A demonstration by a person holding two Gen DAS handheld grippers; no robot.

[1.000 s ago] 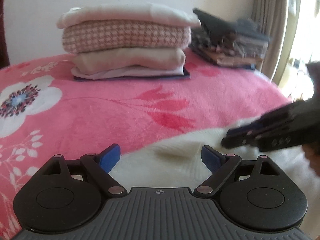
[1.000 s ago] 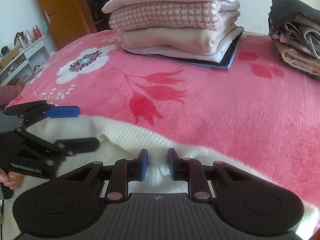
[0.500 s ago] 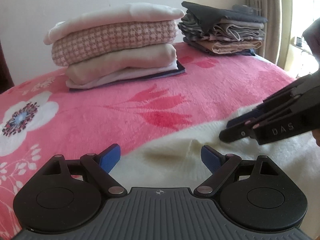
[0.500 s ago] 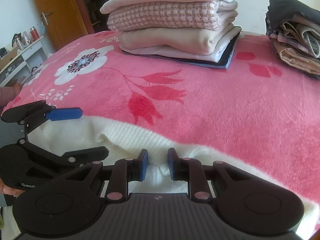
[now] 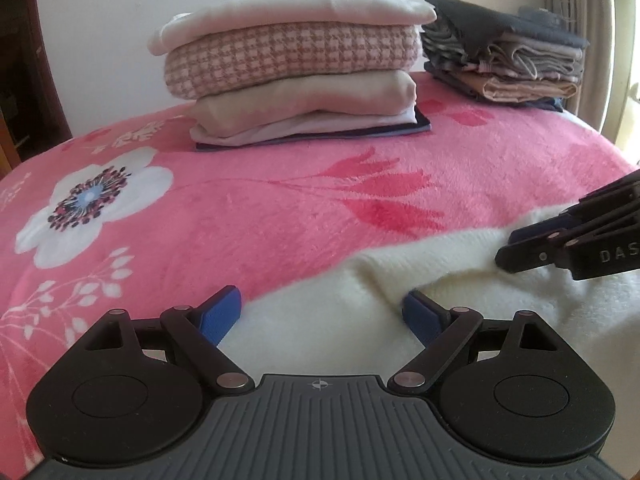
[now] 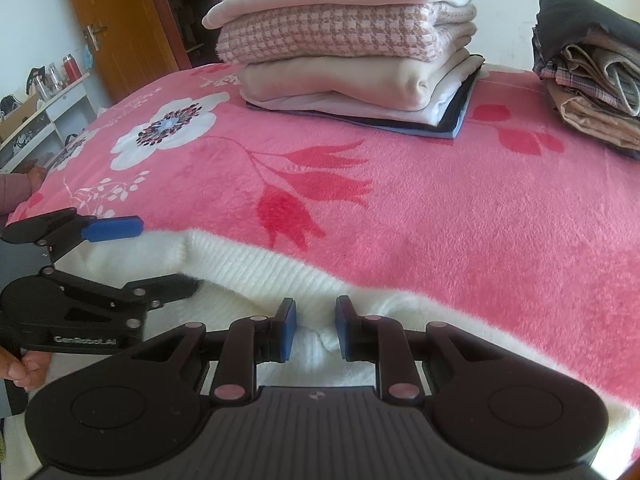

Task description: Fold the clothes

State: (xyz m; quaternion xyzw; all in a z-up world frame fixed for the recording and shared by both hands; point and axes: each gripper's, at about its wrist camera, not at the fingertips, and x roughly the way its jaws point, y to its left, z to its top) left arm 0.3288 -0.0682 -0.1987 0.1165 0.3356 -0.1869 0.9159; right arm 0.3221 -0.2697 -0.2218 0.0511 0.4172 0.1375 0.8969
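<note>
A cream knitted sweater (image 5: 460, 280) lies at the near edge of the pink flowered blanket (image 5: 280, 184); it also shows in the right wrist view (image 6: 248, 272). My left gripper (image 5: 322, 314) is open, its blue pads wide apart over the sweater's edge. It shows from the side in the right wrist view (image 6: 156, 256). My right gripper (image 6: 316, 328) is nearly closed, pinching a fold of the sweater between its pads. It shows at the right in the left wrist view (image 5: 516, 248).
A stack of folded pale clothes (image 5: 296, 68) sits at the back of the bed, also in the right wrist view (image 6: 352, 44). A darker folded stack (image 5: 504, 48) sits to its right. A wooden door (image 6: 116, 28) and shelves (image 6: 44, 108) stand at the left.
The left gripper has shifted left and turned, so the stacks moved right in its view. The right gripper stays pinched on the sweater, barely moved.
</note>
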